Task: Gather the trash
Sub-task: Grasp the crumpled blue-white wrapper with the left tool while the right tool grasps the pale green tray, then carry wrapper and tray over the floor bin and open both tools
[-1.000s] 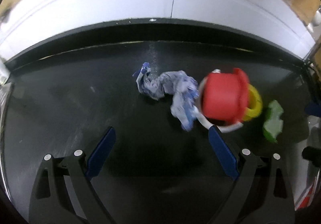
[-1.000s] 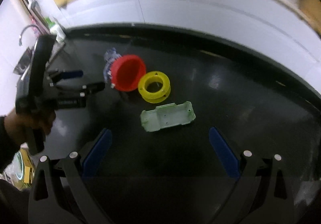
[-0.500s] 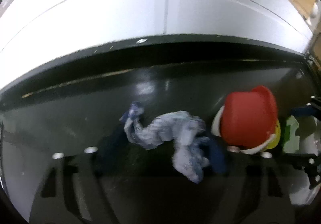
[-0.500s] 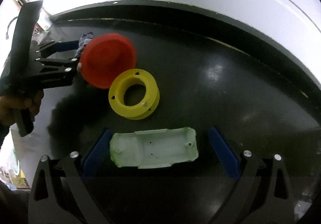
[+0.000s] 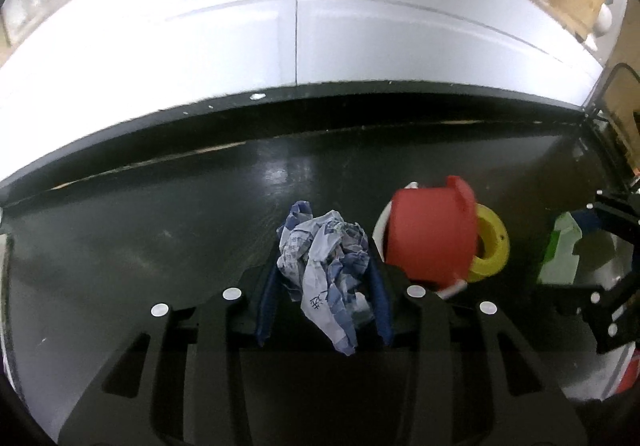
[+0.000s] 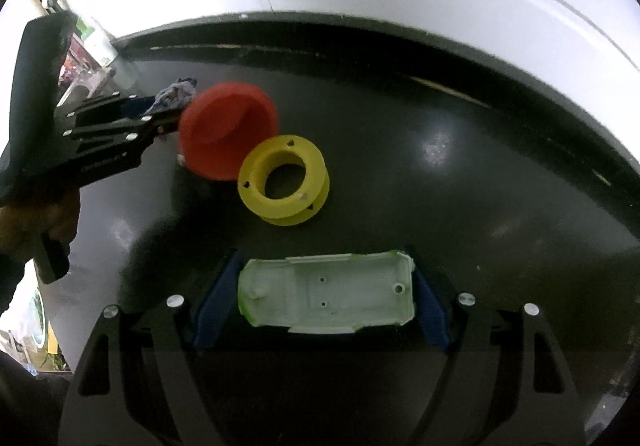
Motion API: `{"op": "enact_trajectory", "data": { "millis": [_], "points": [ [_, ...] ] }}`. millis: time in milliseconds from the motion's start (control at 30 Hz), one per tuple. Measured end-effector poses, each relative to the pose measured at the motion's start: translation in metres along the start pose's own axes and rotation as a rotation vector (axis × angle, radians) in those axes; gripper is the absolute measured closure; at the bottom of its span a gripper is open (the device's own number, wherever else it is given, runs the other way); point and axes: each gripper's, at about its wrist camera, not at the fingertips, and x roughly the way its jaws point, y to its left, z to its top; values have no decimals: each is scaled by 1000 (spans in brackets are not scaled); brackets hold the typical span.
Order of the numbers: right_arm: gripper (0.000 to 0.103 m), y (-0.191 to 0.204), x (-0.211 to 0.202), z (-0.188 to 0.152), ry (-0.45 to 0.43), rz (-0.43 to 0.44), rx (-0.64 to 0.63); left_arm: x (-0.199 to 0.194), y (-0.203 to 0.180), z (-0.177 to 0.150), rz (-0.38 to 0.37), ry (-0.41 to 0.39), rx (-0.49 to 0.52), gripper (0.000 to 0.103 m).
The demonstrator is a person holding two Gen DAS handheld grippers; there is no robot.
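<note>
My left gripper (image 5: 323, 270) is shut on a crumpled blue-and-white paper wrapper (image 5: 326, 266), bunched between its blue pads on the black table. The wrapper also shows in the right wrist view (image 6: 174, 96), held by the left gripper (image 6: 160, 114). My right gripper (image 6: 325, 288) has its blue pads touching both ends of a pale green plastic tray (image 6: 326, 292) that lies on the table. That tray also shows at the right of the left wrist view (image 5: 560, 252).
A red cup (image 5: 430, 232) lies on its side right of the wrapper, with a yellow spool (image 5: 490, 242) behind it. In the right wrist view the cup (image 6: 226, 134) and spool (image 6: 284, 180) lie beyond the tray. A white wall (image 5: 296, 30) runs along the table's far edge.
Both grippers moved forward and closed. The left one has bunched the wrapper between its pads. The right one has closed onto the ends of the green tray.
</note>
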Motion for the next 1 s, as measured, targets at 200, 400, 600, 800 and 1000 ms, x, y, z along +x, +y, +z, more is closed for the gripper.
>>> {"op": "enact_trajectory", "data": {
  "millis": [200,400,600,800,1000],
  "points": [
    [26,13,-37,-6,-59,3,-25,-44,-12,-16,46,-22,-40,64],
    [26,34,-76,-37,-104,12,-47,-93,-46,-53,74,-17,-59,64],
    [26,47,-109,-78,-126,11,-64,-126,-82,-95,86,-4,-39,64],
    [26,55,-131,-104,-146,9,-72,-149,-106,-119,95,-8,-33,64],
    [26,63,-147,-120,-163,12,-86,-167,-112,-138,116,-10,-49,64]
  ]
}}
